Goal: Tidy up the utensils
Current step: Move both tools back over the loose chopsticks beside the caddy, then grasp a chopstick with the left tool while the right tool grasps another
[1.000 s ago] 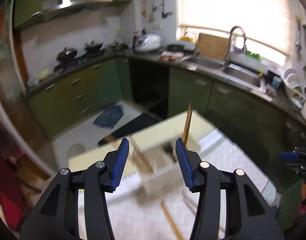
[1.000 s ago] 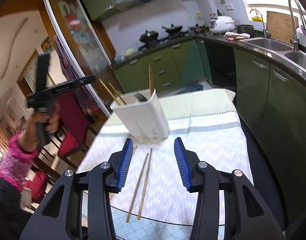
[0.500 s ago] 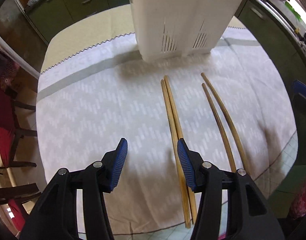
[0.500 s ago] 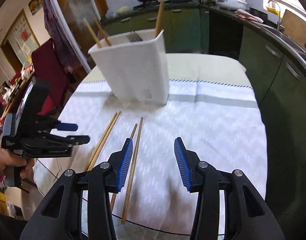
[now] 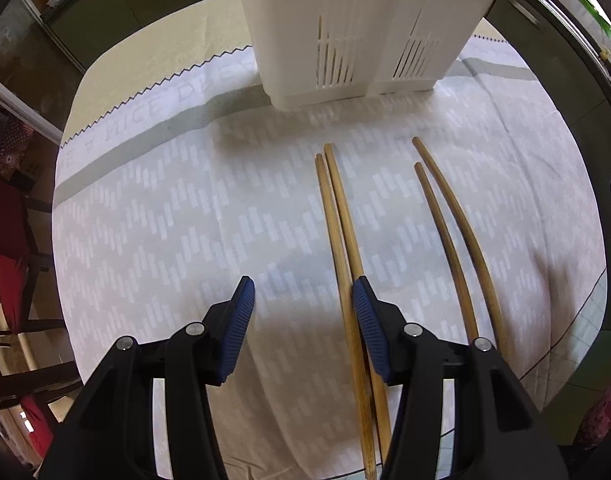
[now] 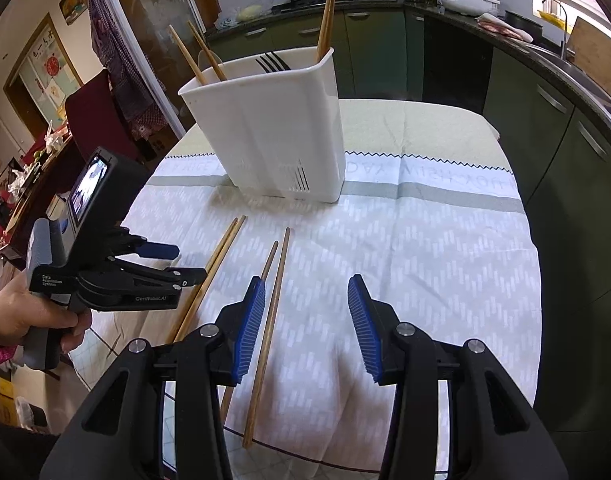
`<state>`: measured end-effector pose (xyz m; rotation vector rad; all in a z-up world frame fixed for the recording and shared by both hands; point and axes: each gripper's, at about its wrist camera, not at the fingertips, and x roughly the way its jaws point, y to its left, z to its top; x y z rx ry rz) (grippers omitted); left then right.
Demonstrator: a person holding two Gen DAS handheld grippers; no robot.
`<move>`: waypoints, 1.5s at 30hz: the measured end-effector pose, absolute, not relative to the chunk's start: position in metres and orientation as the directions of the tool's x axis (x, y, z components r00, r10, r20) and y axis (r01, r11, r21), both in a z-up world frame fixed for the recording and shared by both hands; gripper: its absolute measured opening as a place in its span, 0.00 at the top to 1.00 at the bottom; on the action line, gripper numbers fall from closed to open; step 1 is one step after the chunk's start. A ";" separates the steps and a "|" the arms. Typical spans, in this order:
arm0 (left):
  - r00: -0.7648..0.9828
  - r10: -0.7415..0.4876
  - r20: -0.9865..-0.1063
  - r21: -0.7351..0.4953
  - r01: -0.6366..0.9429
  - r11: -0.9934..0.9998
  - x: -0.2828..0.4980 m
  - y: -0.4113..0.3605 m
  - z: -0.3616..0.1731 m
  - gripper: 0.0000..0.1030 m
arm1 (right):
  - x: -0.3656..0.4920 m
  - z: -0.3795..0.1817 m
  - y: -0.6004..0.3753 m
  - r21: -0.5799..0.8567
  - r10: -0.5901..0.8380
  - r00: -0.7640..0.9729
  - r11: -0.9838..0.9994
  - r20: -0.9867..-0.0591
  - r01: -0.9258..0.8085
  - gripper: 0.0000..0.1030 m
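Partly done: holder [image 6: 273, 128] on table [image 6: 445, 264] already has some chopsticks and a fork. Four chopsticks [image 5: 341, 240] left lying. Left tool [image 5: 303, 324] and right tool [image 6: 305, 328] both wide, empty.

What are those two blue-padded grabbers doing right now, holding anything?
Left gripper: open, holding nothing, above the lighter pair of wooden chopsticks.
Right gripper: open, holding nothing, over the darker pair of wooden chopsticks.
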<state>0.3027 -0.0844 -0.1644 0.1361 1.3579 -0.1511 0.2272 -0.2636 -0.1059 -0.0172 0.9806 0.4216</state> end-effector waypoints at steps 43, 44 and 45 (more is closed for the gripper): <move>0.159 -0.083 -0.984 -0.045 0.230 0.972 0.331 -0.080 -0.165 0.94 | 0.296 -0.185 -0.192 0.055 0.173 0.252 0.908 -0.952 -0.416 0.94; 0.163 -0.086 -0.983 -0.047 0.229 0.972 0.332 -0.079 -0.165 0.94 | 0.295 -0.181 -0.196 0.059 0.182 0.265 0.909 -0.947 -0.413 0.94; 0.167 -0.090 -0.982 -0.051 0.227 0.973 0.332 -0.078 -0.163 0.94 | 0.296 -0.179 -0.199 0.061 0.186 0.272 0.909 -0.944 -0.412 0.94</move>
